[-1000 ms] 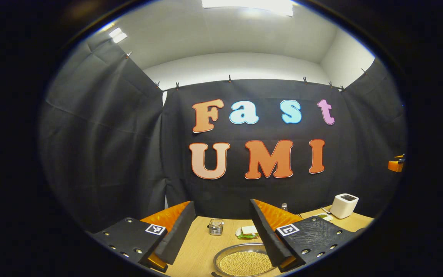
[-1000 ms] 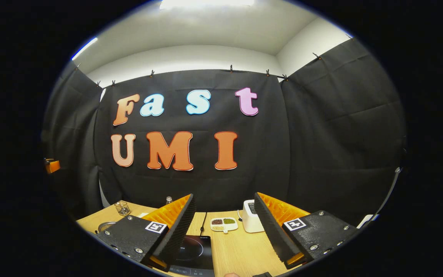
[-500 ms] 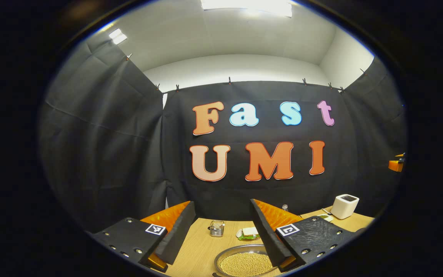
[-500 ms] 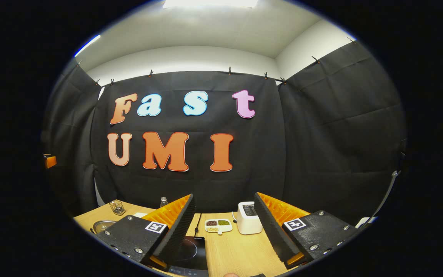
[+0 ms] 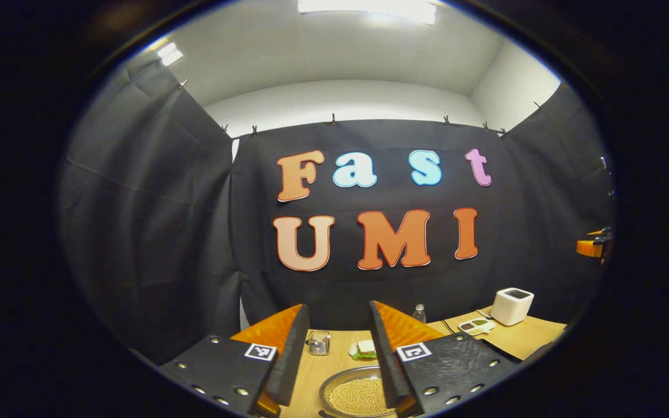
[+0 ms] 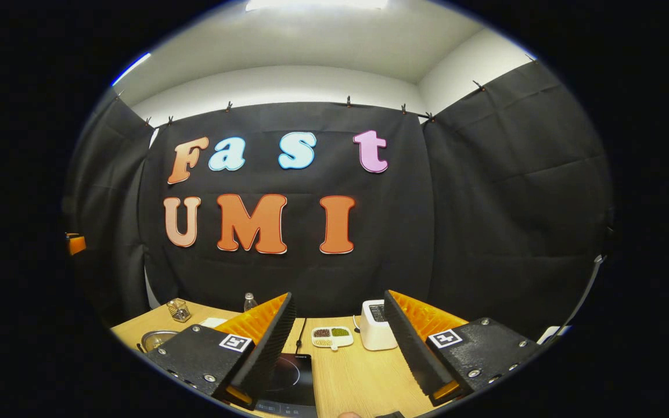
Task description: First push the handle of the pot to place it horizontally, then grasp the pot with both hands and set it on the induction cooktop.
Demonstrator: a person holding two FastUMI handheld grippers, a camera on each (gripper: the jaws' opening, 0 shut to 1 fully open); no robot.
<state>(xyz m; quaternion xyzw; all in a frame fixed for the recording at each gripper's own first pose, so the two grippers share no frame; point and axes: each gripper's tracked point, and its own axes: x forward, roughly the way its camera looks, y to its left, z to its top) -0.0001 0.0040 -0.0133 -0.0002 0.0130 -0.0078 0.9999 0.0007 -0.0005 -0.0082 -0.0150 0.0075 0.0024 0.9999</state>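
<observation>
The pot (image 5: pixel 355 395), a shallow metal pan holding pale beans, is sitting on the wooden surface (image 5: pixel 328 363) directly ahead of and below the left hand-held gripper (image 5: pixel 338 348), whose fingers are standing apart, gripping nothing. The right hand-held gripper (image 6: pixel 340 342), also spread and empty, is facing the induction cooktop (image 6: pixel 288 380), with the pot off to its left. The pot's handle cannot be made out.

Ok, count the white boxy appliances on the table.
1. The white appliance stands at the back of the table, right of the divided bean dish; the left gripper view shows it too. Others may be hidden.
</observation>
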